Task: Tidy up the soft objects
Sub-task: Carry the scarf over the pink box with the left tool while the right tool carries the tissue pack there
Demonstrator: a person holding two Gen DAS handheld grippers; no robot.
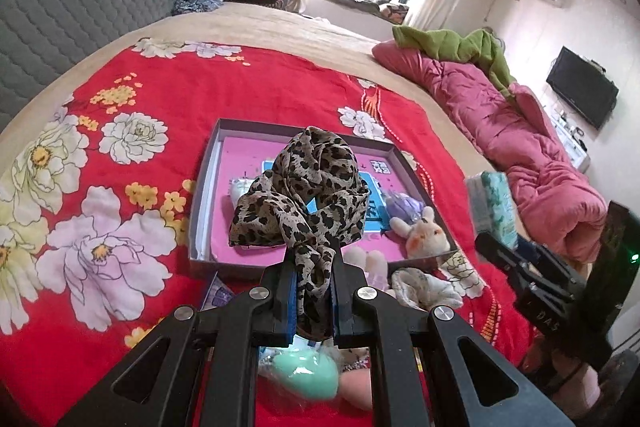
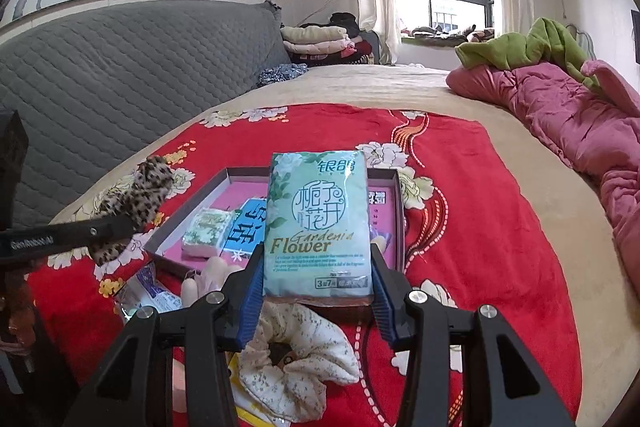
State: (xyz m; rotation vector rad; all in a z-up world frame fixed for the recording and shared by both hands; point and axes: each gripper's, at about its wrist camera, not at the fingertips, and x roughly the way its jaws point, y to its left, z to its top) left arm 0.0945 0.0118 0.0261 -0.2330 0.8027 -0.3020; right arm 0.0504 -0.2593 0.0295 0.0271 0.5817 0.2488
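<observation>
The bed (image 1: pixel 240 39) carries a red quilt (image 1: pixel 160 99), and on it lies a shallow box (image 1: pixel 208 163) with a pink floor, the likely home for the soft things. A small tissue pack (image 2: pixel 208 231) and a plush rabbit (image 1: pixel 426 235) already lie in the box; a floral scrunchie (image 2: pixel 304 351) waits on the quilt just outside its near wall.

The left gripper (image 1: pixel 314 291) is closed tight on a leopard scarf (image 1: pixel 300 195), which hangs bunched above the box. The right gripper (image 2: pixel 316 283) clamps a tissue pack (image 2: pixel 318 223) by its lower edges, held upright over the box's near side.

To place both well, I would lower the flat pack first into a bare patch of floor, laid flat. The scarf should follow, set down low before release so it folds inside the walls instead of draping over them.
</observation>
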